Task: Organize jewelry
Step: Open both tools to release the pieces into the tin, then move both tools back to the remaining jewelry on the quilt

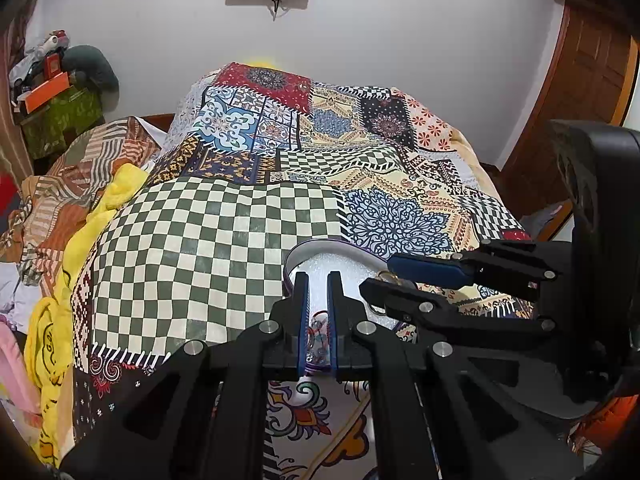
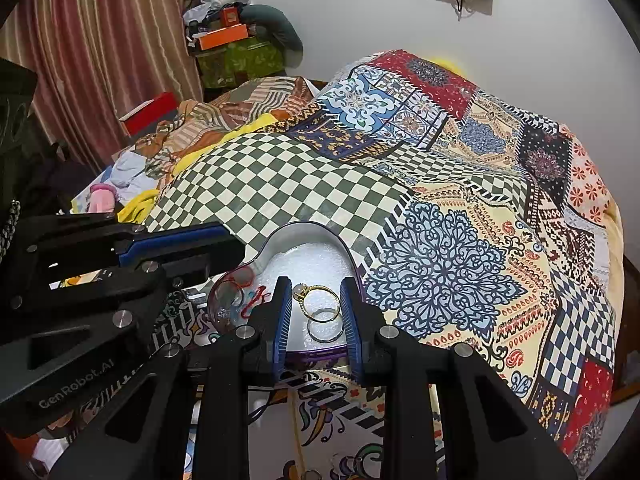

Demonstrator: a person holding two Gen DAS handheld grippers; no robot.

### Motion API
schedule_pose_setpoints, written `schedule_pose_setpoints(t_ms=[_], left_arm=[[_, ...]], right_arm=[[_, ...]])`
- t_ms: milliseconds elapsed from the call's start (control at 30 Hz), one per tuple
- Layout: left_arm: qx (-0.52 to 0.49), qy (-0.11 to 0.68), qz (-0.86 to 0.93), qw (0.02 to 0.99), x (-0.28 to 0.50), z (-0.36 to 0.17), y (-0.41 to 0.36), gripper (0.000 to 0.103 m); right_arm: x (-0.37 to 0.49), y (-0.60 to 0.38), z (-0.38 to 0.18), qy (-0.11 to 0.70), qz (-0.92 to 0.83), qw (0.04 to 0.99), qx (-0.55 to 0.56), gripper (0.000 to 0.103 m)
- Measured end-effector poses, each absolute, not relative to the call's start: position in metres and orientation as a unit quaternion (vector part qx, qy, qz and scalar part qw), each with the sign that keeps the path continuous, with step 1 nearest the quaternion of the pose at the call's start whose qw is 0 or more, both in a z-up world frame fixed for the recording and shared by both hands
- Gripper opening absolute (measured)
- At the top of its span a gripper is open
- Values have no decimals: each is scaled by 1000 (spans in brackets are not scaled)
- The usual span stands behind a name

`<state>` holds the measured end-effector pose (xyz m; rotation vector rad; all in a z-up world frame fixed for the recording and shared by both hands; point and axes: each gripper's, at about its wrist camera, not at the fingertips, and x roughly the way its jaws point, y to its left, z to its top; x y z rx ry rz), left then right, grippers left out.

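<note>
Right wrist view: my right hand-held gripper (image 2: 316,304), narrowly parted, pinches the gold ring (image 2: 319,303) over the heart-shaped box (image 2: 320,236) on the bed (image 2: 460,248). Next I judge: release it inside. My left hand-held gripper (image 1: 318,280) is nearly closed, holding nothing I can make out.

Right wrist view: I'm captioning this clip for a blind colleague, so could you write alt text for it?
The right gripper holds a gold ring between its blue fingers over a heart-shaped box lined with white foam, above a silver ring. The box sits on a patchwork bedspread; the left gripper reaches in from the left.
</note>
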<state>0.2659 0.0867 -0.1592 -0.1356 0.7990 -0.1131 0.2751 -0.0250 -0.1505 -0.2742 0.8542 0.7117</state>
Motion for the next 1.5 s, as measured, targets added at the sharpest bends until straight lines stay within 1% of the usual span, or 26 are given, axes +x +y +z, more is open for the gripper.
schedule_pose_setpoints(t_ms=[133, 300, 333, 400, 467, 500, 567, 633, 767, 1167, 1300, 1500], left_arm=[[-59, 388, -40, 919, 262, -158, 89, 6], [-42, 390, -21, 919, 253, -158, 93, 12], [-37, 392, -18, 919, 251, -158, 93, 14], [-28, 393, -11, 919, 246, -159, 94, 29], [-17, 387, -5, 922, 240, -157, 93, 35], [-12, 385, -3, 923, 238, -157, 92, 35], [1, 384, 4, 923, 233, -155, 90, 35], [10, 382, 6, 924, 229, -154, 88, 35], [8, 380, 4, 925, 223, -149, 86, 39], [-1, 367, -1, 930, 200, -128, 76, 40], [-3, 362, -6, 932, 190, -121, 69, 44], [-3, 364, -19, 931, 178, -119, 55, 44]], right_arm=[[274, -23, -150, 406, 338, 838, -136, 23], [271, -19, -154, 411, 333, 835, -151, 23], [271, -19, -154, 410, 330, 836, -152, 23], [272, -19, -153, 410, 328, 838, -152, 23], [272, -20, -152, 410, 324, 840, -147, 26], [273, -21, -151, 410, 323, 840, -146, 28], [272, -24, -148, 408, 318, 844, -142, 36], [271, -26, -145, 406, 316, 846, -140, 38], [266, -32, -138, 402, 312, 850, -135, 38], [236, -63, -106, 374, 299, 870, -120, 39], [224, -75, -98, 367, 293, 876, -111, 39], [208, -96, -88, 353, 279, 887, -106, 39]])
